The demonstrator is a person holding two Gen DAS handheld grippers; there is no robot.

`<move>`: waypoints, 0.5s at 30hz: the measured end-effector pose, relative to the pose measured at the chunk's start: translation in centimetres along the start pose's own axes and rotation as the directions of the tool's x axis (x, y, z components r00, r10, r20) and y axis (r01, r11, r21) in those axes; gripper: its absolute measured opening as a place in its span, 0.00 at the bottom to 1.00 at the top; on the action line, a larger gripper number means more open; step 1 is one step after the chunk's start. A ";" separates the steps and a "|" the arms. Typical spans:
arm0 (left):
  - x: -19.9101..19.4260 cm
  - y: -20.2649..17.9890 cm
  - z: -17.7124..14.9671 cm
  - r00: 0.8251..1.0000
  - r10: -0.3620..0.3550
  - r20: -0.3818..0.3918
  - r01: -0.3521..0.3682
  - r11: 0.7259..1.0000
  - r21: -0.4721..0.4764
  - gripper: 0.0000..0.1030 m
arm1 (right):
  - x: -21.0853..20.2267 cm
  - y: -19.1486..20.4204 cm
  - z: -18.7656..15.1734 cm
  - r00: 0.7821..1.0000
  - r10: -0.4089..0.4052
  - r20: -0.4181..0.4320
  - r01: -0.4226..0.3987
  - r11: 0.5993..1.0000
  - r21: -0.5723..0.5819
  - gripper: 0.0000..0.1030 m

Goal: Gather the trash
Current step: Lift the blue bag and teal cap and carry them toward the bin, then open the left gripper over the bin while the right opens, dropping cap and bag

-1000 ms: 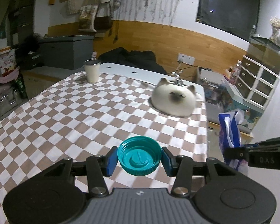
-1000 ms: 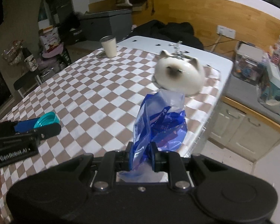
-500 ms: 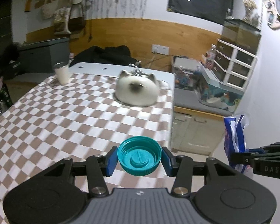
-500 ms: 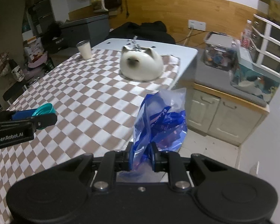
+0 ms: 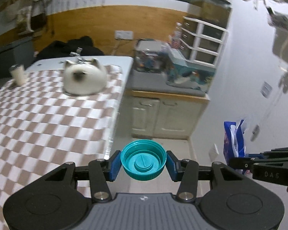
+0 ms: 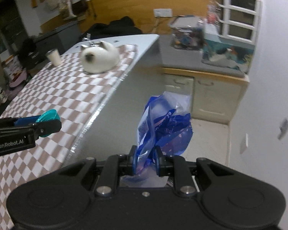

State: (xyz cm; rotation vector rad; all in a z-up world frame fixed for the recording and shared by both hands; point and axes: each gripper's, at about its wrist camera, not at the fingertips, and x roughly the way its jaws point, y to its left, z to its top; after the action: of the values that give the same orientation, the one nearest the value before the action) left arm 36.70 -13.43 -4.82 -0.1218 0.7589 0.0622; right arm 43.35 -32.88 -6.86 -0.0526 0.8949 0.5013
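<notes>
The left gripper point(image 5: 143, 162) clamps a round teal plastic screw cap point(image 5: 143, 160), hollow side up, just past the right edge of the bench with the brown-and-white checked cloth point(image 5: 48, 126). The right gripper point(image 6: 145, 160) pinches a crumpled blue-and-clear plastic bag point(image 6: 163, 126) (its lower end hidden between the pads). Far off, a blurred white cat-shaped thing point(image 5: 84, 77), perhaps a cushion, sits on the cloth.

The cat-shaped object point(image 5: 84, 78) and shelf clutter point(image 5: 174, 65) are motion-blurred, perhaps a plush.
</notes>
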 end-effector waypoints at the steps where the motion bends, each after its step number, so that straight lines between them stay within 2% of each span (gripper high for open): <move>1: 0.5 -0.5 -0.2 1.000 -0.014 -0.011 0.014 1.000 0.005 0.48 | 0.1 -0.7 -0.5 1.000 -0.011 -0.005 0.011 1.000 0.010 0.18; 6: 3.9 -2.5 -2.3 0.993 -0.066 -0.101 0.069 0.997 0.025 0.48 | 1.3 -4.2 -4.0 0.996 -0.055 -0.066 0.061 0.993 0.098 0.18; 11: 7.5 -3.6 -5.4 0.973 -0.095 -0.212 0.105 0.994 0.035 0.48 | 3.5 -6.7 -7.7 0.984 -0.080 -0.157 0.106 0.980 0.168 0.18; 15: 9.6 -3.6 -6.8 0.959 -0.101 -0.266 0.115 0.993 0.035 0.48 | 5.1 -7.6 -9.9 0.975 -0.082 -0.209 0.126 0.970 0.209 0.18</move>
State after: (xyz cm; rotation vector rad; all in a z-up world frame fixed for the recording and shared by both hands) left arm 39.34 -17.77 -16.01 -0.1246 1.0180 -0.0791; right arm 42.10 -40.07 -18.17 0.0538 1.1334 0.2983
